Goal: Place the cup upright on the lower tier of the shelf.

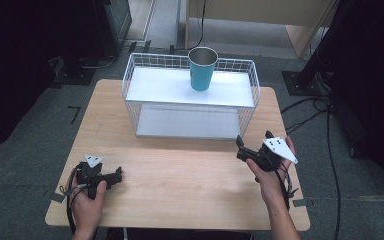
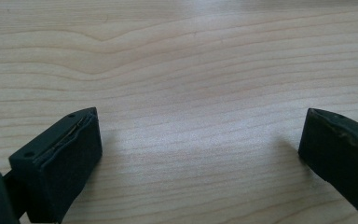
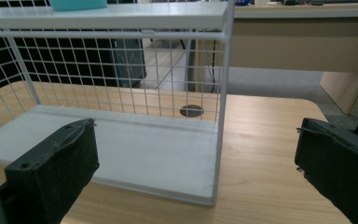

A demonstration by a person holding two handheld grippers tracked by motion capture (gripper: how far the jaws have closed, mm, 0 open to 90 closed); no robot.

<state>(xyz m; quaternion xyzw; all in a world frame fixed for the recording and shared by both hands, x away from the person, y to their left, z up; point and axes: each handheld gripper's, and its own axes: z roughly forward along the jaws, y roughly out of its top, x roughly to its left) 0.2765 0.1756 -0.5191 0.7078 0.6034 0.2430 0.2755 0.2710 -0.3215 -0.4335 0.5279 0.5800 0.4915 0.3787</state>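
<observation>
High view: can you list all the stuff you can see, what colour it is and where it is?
Table: one, light wood, in the middle of the floor.
Wire rack: one, white, two shelves, at the far side of the table.
Cup: one, teal, upright on the rack's top shelf.
Cables: several, black, on the grey floor at the right.
Left gripper: one, black, low over the table's near left, jaws open.
Right gripper: one, black, in front of the rack's right end, jaws open.
Hands: two, one holding each gripper.

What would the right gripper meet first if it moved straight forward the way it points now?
Probably the white wire rack: the right gripper, jaws open, points at its front corner post and lower shelf. Depth is unclear.
</observation>
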